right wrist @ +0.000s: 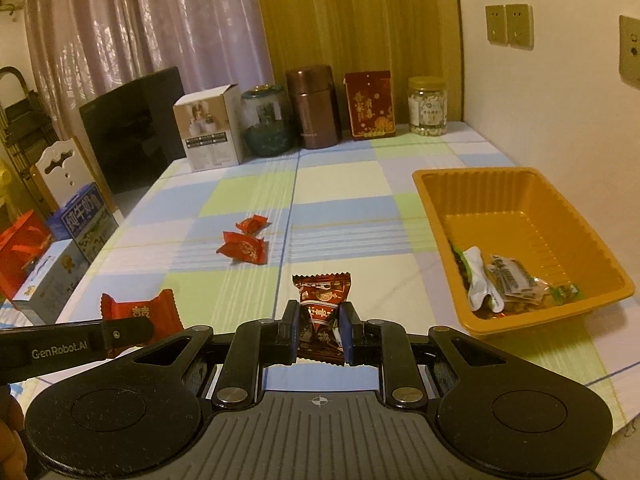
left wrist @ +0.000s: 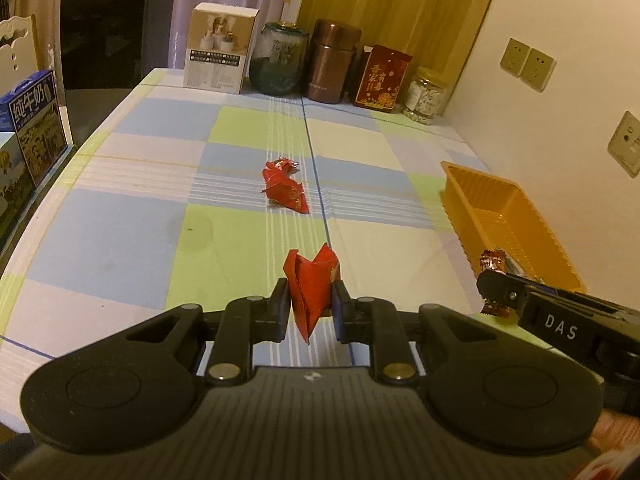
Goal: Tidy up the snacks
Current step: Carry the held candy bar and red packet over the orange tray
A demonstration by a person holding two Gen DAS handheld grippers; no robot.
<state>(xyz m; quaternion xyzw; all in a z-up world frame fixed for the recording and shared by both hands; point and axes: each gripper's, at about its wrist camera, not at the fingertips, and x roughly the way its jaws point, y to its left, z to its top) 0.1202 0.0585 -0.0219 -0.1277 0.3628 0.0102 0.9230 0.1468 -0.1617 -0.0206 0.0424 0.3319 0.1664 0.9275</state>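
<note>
My left gripper [left wrist: 310, 304] is shut on a bright red candy packet [left wrist: 310, 288], held above the checked tablecloth. It shows in the right wrist view [right wrist: 140, 314] at lower left. My right gripper [right wrist: 320, 330] is shut on a dark red wrapped candy [right wrist: 322, 304], also seen in the left wrist view [left wrist: 494, 264] beside the orange tray [left wrist: 480, 196]. The orange tray [right wrist: 500, 184] at right holds several wrapped snacks [right wrist: 500, 276]. Two red candies [right wrist: 244, 242] lie mid-table, also in the left wrist view [left wrist: 284, 188].
Along the table's far edge stand a white box [right wrist: 210, 132], a glass jar [right wrist: 266, 120], a brown canister [right wrist: 314, 108], a red box [right wrist: 370, 104] and a jar of snacks [right wrist: 427, 106]. Milk cartons [right wrist: 84, 220] sit at the left edge. A wall is at right.
</note>
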